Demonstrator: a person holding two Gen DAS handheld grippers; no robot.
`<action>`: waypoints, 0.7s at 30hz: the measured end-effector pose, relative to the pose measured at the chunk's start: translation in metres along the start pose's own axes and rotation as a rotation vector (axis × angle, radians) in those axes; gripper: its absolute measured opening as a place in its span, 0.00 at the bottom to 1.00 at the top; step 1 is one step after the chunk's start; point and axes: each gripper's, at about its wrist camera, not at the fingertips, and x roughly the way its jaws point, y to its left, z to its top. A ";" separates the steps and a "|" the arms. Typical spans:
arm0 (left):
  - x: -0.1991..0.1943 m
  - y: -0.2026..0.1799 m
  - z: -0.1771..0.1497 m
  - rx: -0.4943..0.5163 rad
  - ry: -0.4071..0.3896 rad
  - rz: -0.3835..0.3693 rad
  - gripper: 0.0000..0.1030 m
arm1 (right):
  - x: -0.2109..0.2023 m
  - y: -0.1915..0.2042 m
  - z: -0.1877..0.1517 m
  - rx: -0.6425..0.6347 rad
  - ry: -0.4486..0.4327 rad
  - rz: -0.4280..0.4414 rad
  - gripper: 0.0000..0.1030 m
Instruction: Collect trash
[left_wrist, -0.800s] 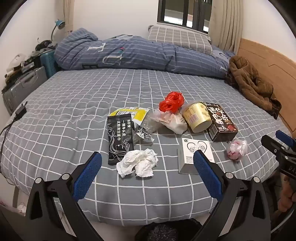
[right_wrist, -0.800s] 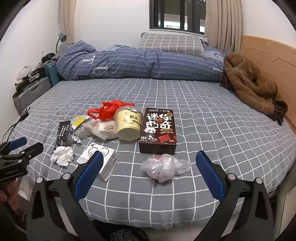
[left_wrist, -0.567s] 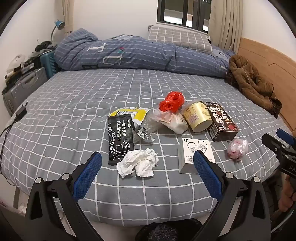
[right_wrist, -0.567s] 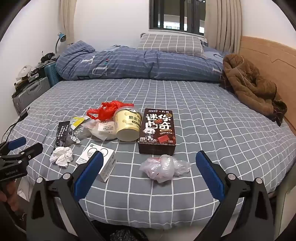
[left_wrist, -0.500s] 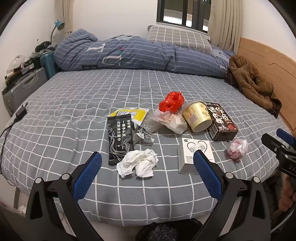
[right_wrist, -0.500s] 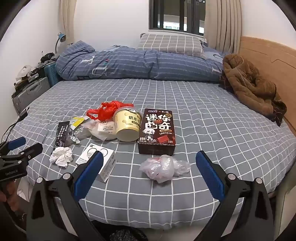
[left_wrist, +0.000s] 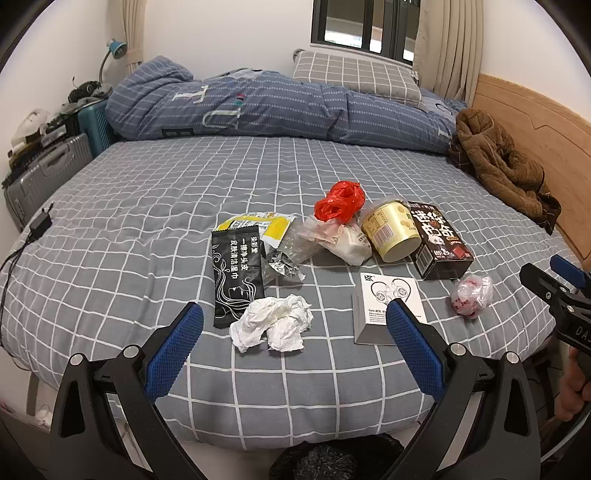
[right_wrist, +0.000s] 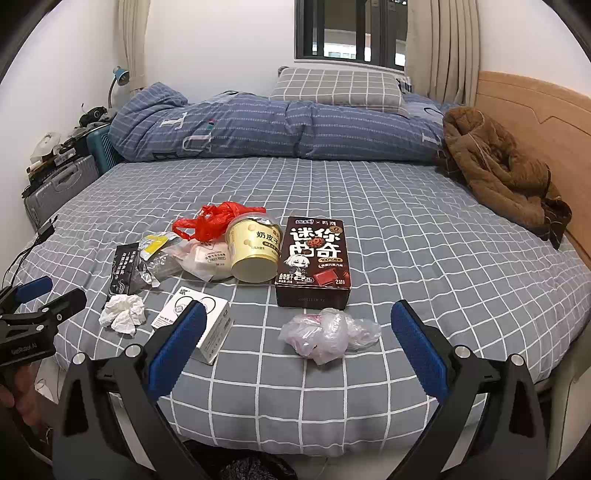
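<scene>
— While both claws hang over the near edge of the bed, what lies closest to each?

— The left gripper has its jaws wide apart, clamping nothing; the crumpled tissue lies on the sheet just beyond, between the fingers in view. A white earphone box sits by its right finger.

— And the right gripper?

— Spread wide too, empty. The crumpled clear bag lies between its fingers, with the dark chocolate box and yellow cup farther back.
</scene>
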 end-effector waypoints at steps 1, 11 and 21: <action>0.000 0.000 0.000 0.000 0.000 -0.001 0.94 | 0.000 0.000 0.000 0.000 0.000 0.000 0.93; 0.000 -0.001 0.000 0.000 0.003 -0.001 0.94 | 0.000 0.002 0.000 0.003 -0.001 -0.001 0.93; 0.000 -0.001 0.000 0.002 0.001 0.000 0.94 | 0.001 0.001 0.000 0.004 0.000 0.000 0.93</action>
